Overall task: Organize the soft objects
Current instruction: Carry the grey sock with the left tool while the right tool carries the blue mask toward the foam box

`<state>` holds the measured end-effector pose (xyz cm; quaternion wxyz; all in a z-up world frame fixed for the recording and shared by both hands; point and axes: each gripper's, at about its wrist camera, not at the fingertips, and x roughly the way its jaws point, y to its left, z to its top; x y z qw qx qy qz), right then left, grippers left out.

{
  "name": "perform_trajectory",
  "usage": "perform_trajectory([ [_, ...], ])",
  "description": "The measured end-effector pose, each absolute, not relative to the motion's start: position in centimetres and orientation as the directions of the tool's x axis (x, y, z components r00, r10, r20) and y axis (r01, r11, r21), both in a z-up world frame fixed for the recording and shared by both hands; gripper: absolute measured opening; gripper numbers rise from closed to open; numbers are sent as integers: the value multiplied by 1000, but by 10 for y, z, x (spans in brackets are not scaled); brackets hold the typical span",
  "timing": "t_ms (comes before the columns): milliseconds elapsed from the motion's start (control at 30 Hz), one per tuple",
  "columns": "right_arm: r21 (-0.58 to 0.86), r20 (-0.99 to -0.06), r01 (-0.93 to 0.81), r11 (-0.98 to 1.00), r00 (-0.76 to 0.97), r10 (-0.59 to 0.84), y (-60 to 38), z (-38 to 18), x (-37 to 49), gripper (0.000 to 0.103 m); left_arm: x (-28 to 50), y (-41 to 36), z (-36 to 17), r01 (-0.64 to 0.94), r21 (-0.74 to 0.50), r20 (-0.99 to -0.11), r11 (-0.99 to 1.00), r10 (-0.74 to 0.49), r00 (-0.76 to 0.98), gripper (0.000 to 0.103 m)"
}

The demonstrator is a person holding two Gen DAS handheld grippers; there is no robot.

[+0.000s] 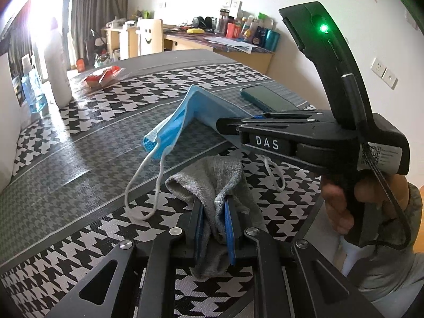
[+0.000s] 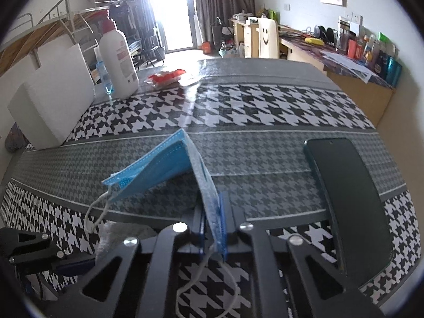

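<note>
A grey sock lies bunched on the houndstooth tablecloth, and my left gripper is shut on its near end, the blue pads pinching the fabric. A blue face mask hangs folded above the table, its white ear loops dangling toward the sock. My right gripper comes in from the right and is shut on one end of it. In the right wrist view the mask stands up from the right gripper, clamped between the pads. The sock shows pale at lower left.
A dark phone lies on the table to the right of the mask. At the far left stand a white foam block, a white bottle and a small blue bottle. A red packet lies beyond.
</note>
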<state>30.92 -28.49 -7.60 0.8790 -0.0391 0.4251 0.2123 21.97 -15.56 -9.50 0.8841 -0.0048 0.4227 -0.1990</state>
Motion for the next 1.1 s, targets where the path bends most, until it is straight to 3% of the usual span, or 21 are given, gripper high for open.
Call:
perform_trajectory([
  [1100, 101, -739, -322, 941, 609, 288, -294, -49, 295, 9, 203, -132, -73, 299, -135, -700, 945, -304, 646, 15],
])
